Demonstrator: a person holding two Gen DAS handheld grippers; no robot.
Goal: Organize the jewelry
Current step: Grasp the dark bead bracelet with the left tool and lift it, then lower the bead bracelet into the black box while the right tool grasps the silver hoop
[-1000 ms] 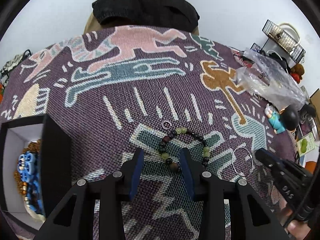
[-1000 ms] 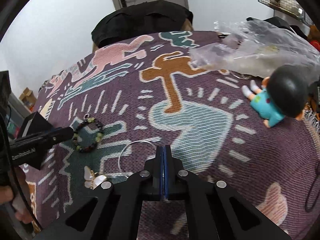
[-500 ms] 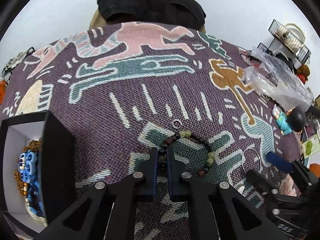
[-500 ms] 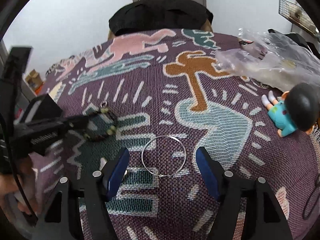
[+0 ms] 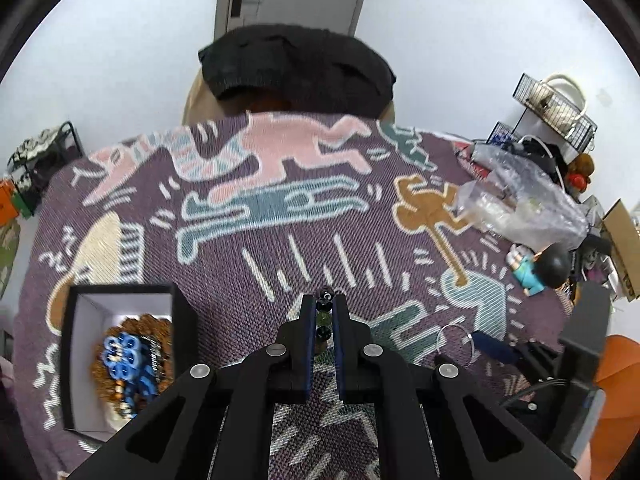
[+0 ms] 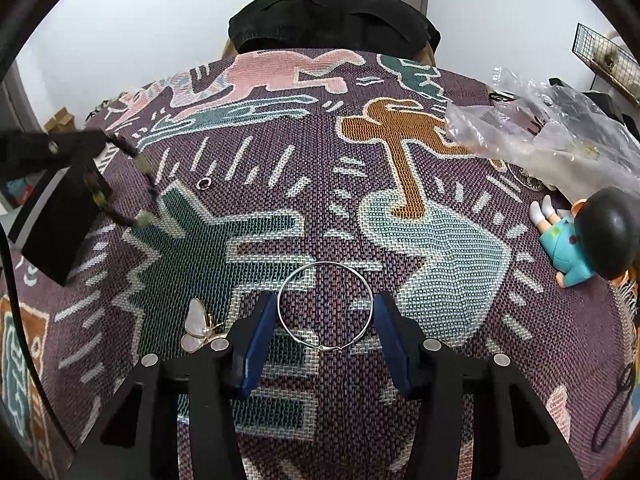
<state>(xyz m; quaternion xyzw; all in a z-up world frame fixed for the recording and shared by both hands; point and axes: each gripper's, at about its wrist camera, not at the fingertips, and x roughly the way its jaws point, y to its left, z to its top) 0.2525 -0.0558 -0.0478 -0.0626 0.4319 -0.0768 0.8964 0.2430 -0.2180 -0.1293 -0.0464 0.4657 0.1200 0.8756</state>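
Note:
My left gripper (image 5: 322,312) is shut on a beaded bracelet (image 5: 324,307) of dark and green beads, lifted off the cloth; in the right wrist view the bracelet (image 6: 140,176) hangs from it at the left. A black jewelry box (image 5: 120,356) with blue and amber beads inside stands to its lower left. My right gripper (image 6: 325,312) is open, its fingers on either side of a thin silver hoop (image 6: 325,308) lying on the cloth. A pearl butterfly brooch (image 6: 198,326) lies left of it. A small ring (image 6: 205,183) lies farther back.
A patterned purple cloth (image 6: 320,160) covers the table. A clear plastic bag (image 6: 540,136) and a doll in teal (image 6: 576,236) lie at the right. A black garment (image 5: 296,68) hangs over the chair at the far edge. A wire rack (image 5: 552,104) stands far right.
My left gripper shut on the bracelet and lifted it off the cloth. My right gripper opened and moved down around the silver hoop.

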